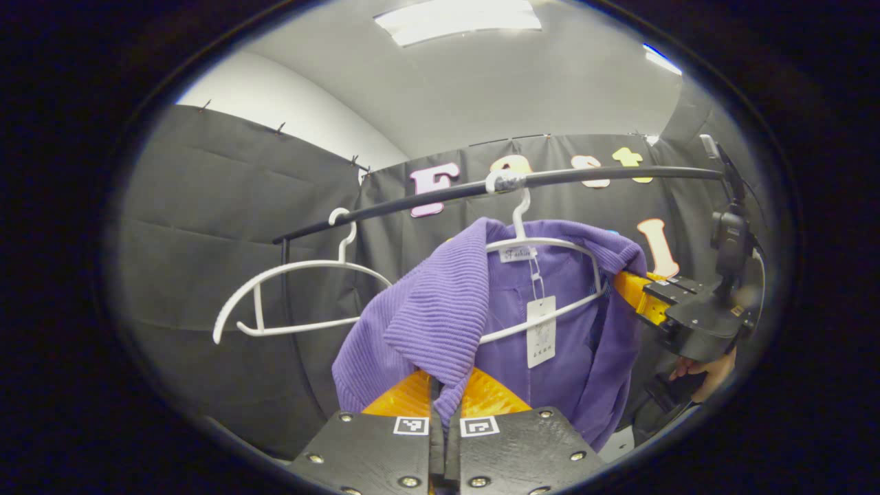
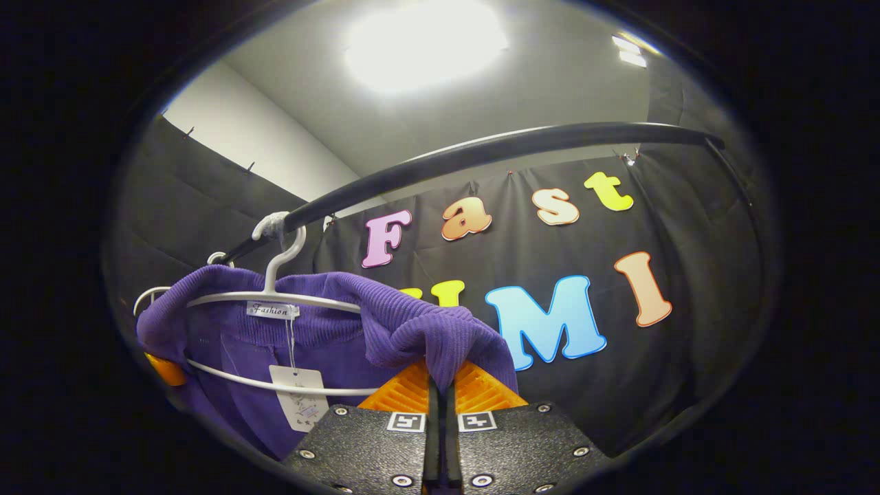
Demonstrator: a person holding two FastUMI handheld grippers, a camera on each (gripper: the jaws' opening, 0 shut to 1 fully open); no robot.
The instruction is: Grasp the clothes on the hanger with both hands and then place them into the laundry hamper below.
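At bottom centre, the left hand-held gripper [image 1: 445,402] was clenched on a fold of the purple knit sweater [image 1: 440,309]. The right hand-held gripper [image 2: 440,388] pinched the other shoulder. Mid-frame, the sweater hung on a white hanger [image 1: 550,275] from the black rail [image 1: 584,177]; an empty hanger [image 1: 289,302] hung left.

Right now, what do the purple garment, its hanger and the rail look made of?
Purple cardigan: ribbed knit, soft and matte; it folds limply where the grippers pinch it. White hanger: thin and glossy, probably plastic or coated wire. Rail: smooth black tube with a dull sheen, likely painted metal.
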